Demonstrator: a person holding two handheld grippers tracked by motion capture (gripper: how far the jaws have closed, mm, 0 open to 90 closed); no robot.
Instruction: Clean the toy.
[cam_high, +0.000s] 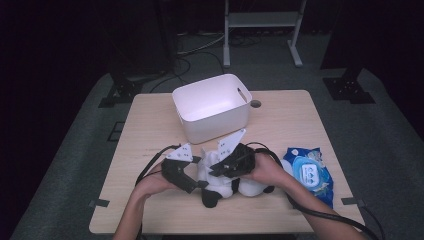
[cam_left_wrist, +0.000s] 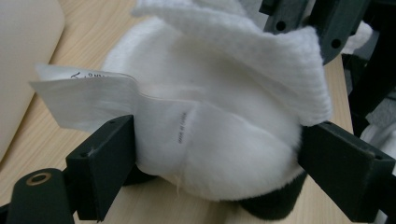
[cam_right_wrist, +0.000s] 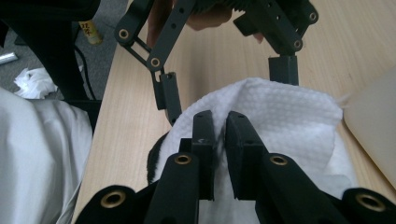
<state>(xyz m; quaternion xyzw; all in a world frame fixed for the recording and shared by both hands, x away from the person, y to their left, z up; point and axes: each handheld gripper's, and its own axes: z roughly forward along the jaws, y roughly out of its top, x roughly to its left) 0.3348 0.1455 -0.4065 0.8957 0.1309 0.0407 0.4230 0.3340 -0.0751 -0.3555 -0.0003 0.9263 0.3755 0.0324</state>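
High view, plush toy (cam_high: 220, 185) lying crosswise, dark foot toward person, left claw (cam_high: 192, 186) clamping it

Black claws (cam_high: 200, 175), grey triangular plates, trailing cables.

A white bin (cam_high: 212, 106) stands mid-table (cam_high: 290, 117); a blue wipes pack (cam_high: 309, 174) lies near the right edge.

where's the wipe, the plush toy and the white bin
wipe (cam_right_wrist: 280, 107): right gripper view, its textured middle
plush toy (cam_left_wrist: 219, 154): left gripper view, white body
white bin (cam_high: 220, 121): high view, front wall
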